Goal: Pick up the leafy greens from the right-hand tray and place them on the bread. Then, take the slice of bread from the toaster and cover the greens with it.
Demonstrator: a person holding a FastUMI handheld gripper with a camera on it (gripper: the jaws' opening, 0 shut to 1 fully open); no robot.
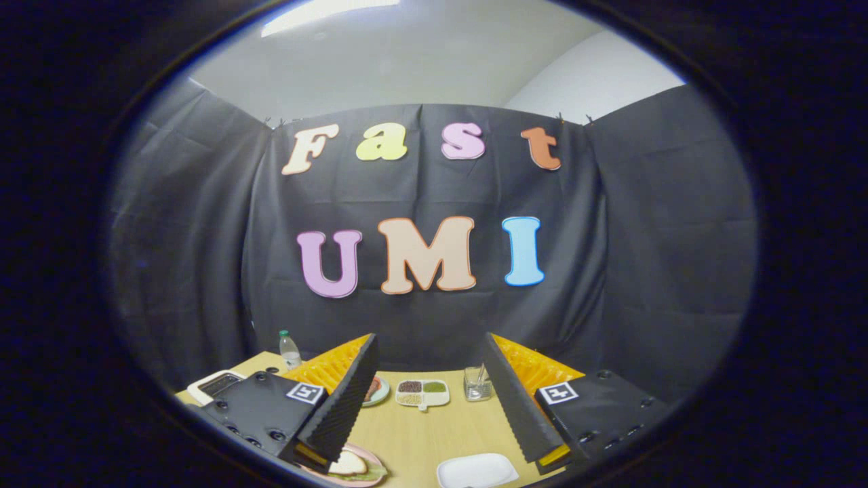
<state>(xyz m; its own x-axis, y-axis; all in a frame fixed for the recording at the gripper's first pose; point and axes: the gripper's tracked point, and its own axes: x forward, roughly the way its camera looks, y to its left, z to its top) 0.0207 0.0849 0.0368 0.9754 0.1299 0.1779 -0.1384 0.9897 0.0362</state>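
The gripper (429, 379) is released, its 2 fingers wide apart above the wooden worktop (420, 434). By the left fingertip, bread (348, 464) covers leafy greens (369, 473) on a pink plate (352, 478). A white tray (477, 471) sits between the fingers.

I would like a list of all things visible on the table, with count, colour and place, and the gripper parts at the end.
Table: one, light wood, under everything.
Plate with bread and greens: one, pink rim, by the left finger's tip.
White tray: one, white, between the fingers, near.
Divided dish: one, white, dark and green fillings, beyond the fingers.
Small plate: one, pale, left of the divided dish, partly hidden.
Glass: one, clear, right of the dish.
Bottle: one, clear, far left.
White device: one, far left; what it is, unclear.
Gripper: one, black and orange, fingers open, holding nothing.
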